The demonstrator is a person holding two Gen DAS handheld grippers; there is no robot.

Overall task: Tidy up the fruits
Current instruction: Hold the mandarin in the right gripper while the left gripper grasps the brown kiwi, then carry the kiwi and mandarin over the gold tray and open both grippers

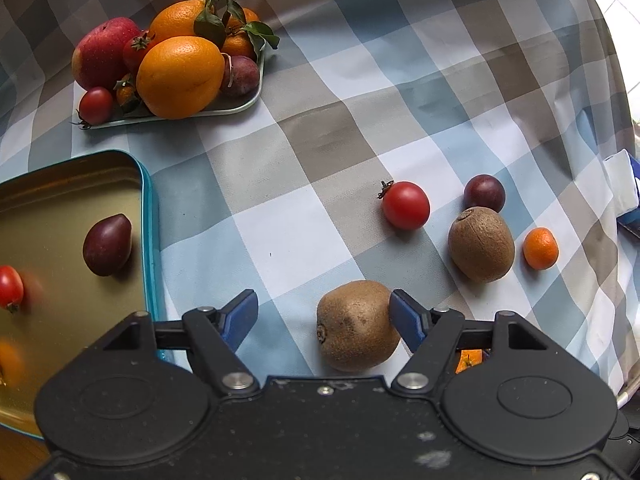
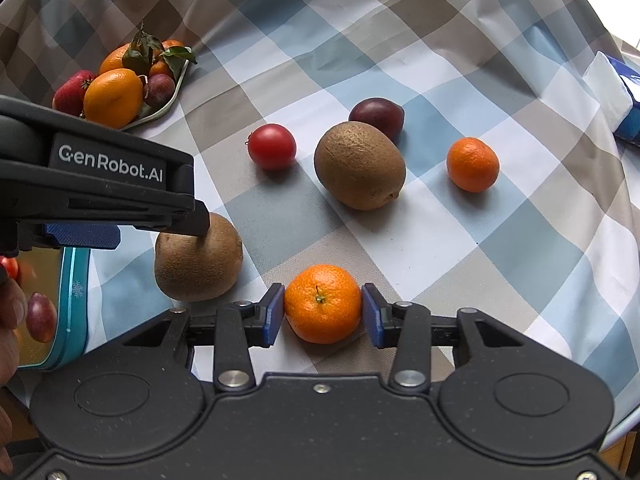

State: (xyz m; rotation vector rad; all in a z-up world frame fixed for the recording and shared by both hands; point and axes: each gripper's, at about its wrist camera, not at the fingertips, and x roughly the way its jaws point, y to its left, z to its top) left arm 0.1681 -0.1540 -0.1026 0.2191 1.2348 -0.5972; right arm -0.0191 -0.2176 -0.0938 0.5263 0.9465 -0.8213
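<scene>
Right gripper [image 2: 323, 315] clamps a mandarin [image 2: 322, 303], ready for lifting; left gripper [image 1: 323, 320] gapes around a kiwi [image 1: 357, 325], sizing it.

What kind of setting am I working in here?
Probably a home dining or kitchen table: a checked tablecloth covers it, a plate of fruit sits at the back, and a teal tin is collecting loose pieces.

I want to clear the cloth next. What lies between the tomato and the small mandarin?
A kiwi, in both wrist views.
</scene>
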